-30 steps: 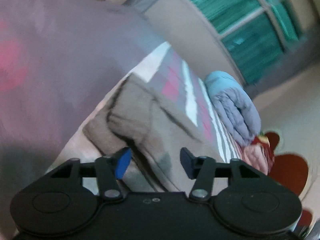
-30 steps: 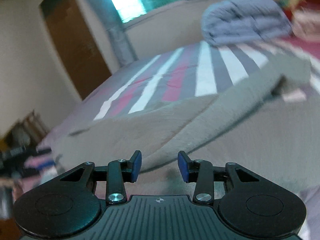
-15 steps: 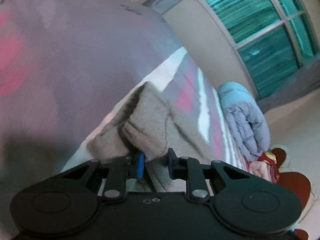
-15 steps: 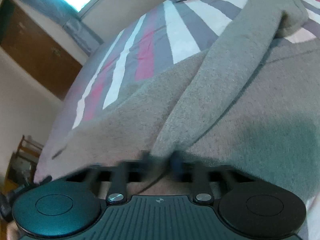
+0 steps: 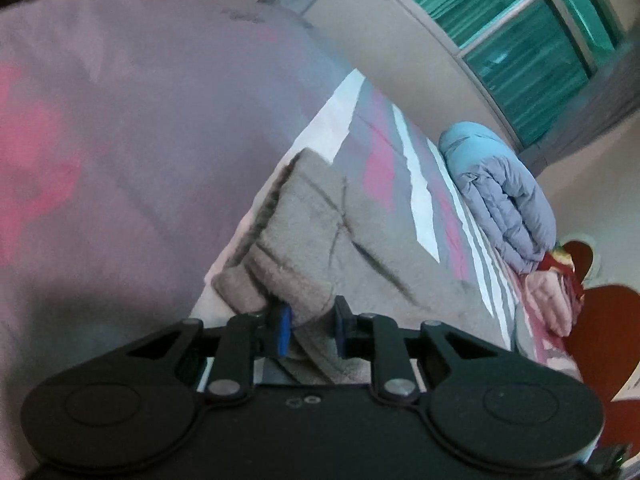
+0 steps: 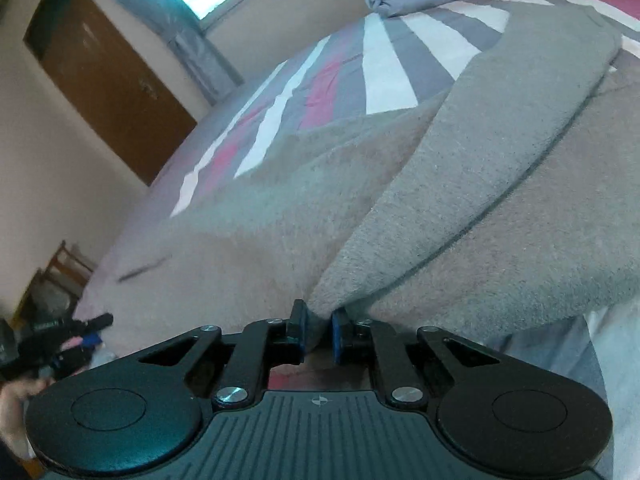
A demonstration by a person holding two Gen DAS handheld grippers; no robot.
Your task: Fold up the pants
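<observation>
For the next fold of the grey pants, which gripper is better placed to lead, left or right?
Neither clearly leads. The left gripper is shut on a bunched end of the grey pants, and the right gripper pinches another fold. Probably both should lift together.

Striped bedspread [image 6: 384, 68], rolled blue quilt [image 5: 500, 196], brown door [image 6: 108, 80]

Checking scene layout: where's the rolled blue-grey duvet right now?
The duvet lies at the far end of the striped bed, beyond the grey pants, under the window; top right in both wrist views.
</observation>
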